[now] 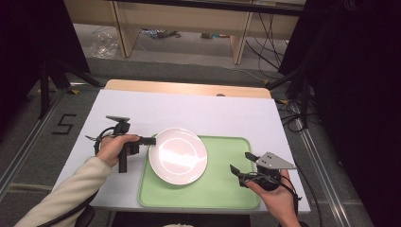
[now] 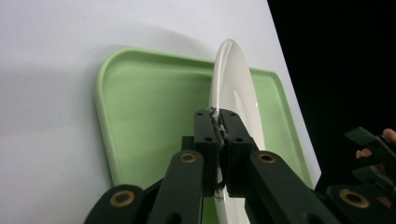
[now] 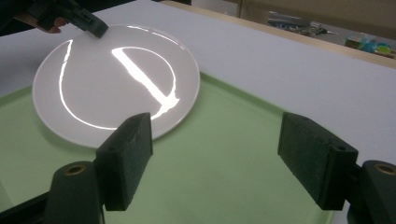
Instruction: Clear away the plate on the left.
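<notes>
A white plate [image 1: 178, 155] hovers over the left part of a green tray [image 1: 222, 189]. My left gripper [image 1: 152, 140] is shut on the plate's left rim. In the left gripper view the plate [image 2: 236, 88] stands on edge between the closed pads [image 2: 206, 128], with the tray [image 2: 149, 107] behind it. My right gripper [image 1: 241, 163] is open over the tray's right side, with nothing between its jaws. In the right gripper view its two pads [image 3: 128, 158] stand wide apart above the tray [image 3: 219, 154], and the plate [image 3: 112, 79] lies farther off with the left gripper [image 3: 95, 29] on its far rim.
The tray rests on a white table [image 1: 208, 113] with a wooden strip along the far edge. Bare tabletop lies behind and to the left of the tray. Beyond the table are wooden furniture legs and cables on the floor.
</notes>
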A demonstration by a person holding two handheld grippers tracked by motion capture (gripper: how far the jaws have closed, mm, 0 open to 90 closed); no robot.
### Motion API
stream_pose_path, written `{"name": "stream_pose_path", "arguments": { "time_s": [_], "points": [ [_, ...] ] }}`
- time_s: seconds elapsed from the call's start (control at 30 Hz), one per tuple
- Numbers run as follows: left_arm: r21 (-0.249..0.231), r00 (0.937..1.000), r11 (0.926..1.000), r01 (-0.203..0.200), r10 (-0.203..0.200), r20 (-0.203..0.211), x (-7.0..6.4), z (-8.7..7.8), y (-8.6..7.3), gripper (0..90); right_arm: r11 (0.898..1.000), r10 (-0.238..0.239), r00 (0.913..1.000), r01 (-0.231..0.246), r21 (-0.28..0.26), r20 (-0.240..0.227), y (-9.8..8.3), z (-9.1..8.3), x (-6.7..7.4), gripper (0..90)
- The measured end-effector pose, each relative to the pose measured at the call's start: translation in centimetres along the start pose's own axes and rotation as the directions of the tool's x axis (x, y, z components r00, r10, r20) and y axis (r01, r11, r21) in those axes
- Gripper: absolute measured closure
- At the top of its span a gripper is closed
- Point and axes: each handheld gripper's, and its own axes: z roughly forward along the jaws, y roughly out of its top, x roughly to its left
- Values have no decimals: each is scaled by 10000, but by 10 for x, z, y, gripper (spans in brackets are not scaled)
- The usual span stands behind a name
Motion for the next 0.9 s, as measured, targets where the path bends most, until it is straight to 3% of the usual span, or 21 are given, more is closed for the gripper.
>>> {"name": "stream_pose_path", "arguments": {
  "time_s": [0.17,0.37,0.57,0.6,0.77,0.8,0.83,0.87,0.9],
  "points": [
    [151,9977,9986,-507,513,-432,1,1,-1,865,9999,-120,9999,121,-78,57,0,0,-1,271],
    [414,9946,9966,-708,737,-729,4,2,-2,849,10000,-71,10000,71,-17,17,0,0,0,270],
    [580,9871,9934,-994,1058,-1202,4,4,-5,830,9998,-197,9998,197,-86,72,0,1,-1,269],
    [753,9824,9902,-1180,1274,-1363,4,4,-5,824,9997,-205,9998,206,-91,73,0,1,-1,269],
    [825,9802,9891,-1220,1331,-1469,3,6,-7,789,9998,-193,9998,194,-95,68,0,1,-1,269],
    [790,9778,9881,-1320,1429,-1534,2,6,-7,772,9997,-202,9998,203,-98,72,0,1,-1,269],
    [833,9715,9828,-1650,1765,-1581,2,3,-6,760,9997,-206,9998,206,-99,68,0,1,-1,269],
    [612,9765,9869,-1493,1569,-1476,0,2,-6,757,9997,-206,9998,207,-96,70,0,1,-1,269],
    [598,9765,9848,-1629,1696,-1333,-1,1,-5,732,9997,-205,9998,206,-95,69,0,1,-1,269]
  ]
}}
